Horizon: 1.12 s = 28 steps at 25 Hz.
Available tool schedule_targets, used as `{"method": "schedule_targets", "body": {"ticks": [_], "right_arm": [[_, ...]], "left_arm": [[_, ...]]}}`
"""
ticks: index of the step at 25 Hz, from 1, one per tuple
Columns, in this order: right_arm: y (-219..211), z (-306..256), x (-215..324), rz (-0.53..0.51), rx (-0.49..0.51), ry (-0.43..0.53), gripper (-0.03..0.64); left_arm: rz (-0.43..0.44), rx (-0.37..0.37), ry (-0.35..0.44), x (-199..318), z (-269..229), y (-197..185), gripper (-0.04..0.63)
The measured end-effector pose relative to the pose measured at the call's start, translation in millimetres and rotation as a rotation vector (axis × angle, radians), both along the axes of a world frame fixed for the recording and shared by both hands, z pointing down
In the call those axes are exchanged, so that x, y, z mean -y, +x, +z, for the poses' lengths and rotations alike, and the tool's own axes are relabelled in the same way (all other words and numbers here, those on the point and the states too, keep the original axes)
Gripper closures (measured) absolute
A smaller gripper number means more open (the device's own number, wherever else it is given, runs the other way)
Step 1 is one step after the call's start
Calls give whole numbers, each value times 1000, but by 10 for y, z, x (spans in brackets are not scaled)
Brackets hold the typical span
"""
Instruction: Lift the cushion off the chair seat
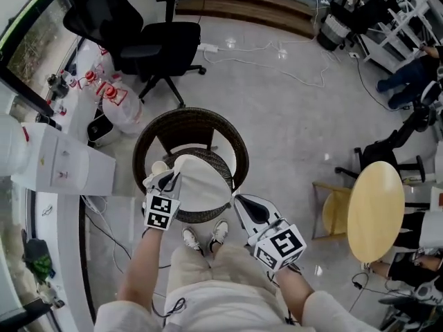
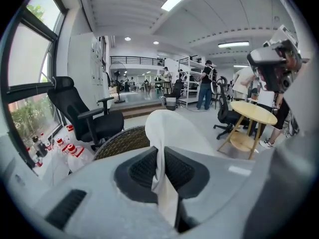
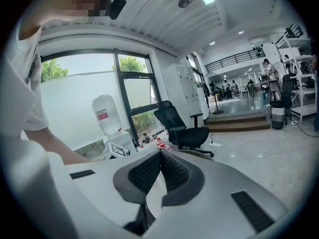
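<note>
Wicker chair (image 1: pixel 149 133) on the pale floor (image 1: pixel 291 123)
It stands just beyond my shoes (image 1: pixel 204 235). Farther off are a black office chair (image 1: pixel 156 43), water jugs (image 1: pixel 121 106) at left and white cables (image 1: pixel 277 57), with a round wooden table (image 1: pixel 376 209) at right.

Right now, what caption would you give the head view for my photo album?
Left claw and right claw hold a white cushion over a round wicker chair.
</note>
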State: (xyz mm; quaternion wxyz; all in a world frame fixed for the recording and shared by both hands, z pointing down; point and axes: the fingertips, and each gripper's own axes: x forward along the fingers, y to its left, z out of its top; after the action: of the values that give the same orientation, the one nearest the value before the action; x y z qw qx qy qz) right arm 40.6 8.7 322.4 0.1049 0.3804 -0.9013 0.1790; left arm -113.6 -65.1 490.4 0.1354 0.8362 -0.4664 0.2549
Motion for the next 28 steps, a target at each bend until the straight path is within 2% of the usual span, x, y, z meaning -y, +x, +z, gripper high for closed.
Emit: {"method": "schedule_targets", "body": {"ticks": [5,9,17,22,28], "right_arm": [[-34,-264,-59,-18,1,42,615],[-17,-437,-29,-3,5,80,615],[-94,-847,182,-4,-1,178,615],[-106,-1112,378,2,3,224,615],[-40,-1341,594,31,31,258,615]], "left_arm": [[-62,-17,75,-28,-512,-186,558],[-115,-63,140,-18,-947,-294,557],[-200,-109,279,70,-1812,-675,557],[-256,-151,384,99,-2392,-967,557],[-322,-156,461,0,-2796,-1391,557]]}}
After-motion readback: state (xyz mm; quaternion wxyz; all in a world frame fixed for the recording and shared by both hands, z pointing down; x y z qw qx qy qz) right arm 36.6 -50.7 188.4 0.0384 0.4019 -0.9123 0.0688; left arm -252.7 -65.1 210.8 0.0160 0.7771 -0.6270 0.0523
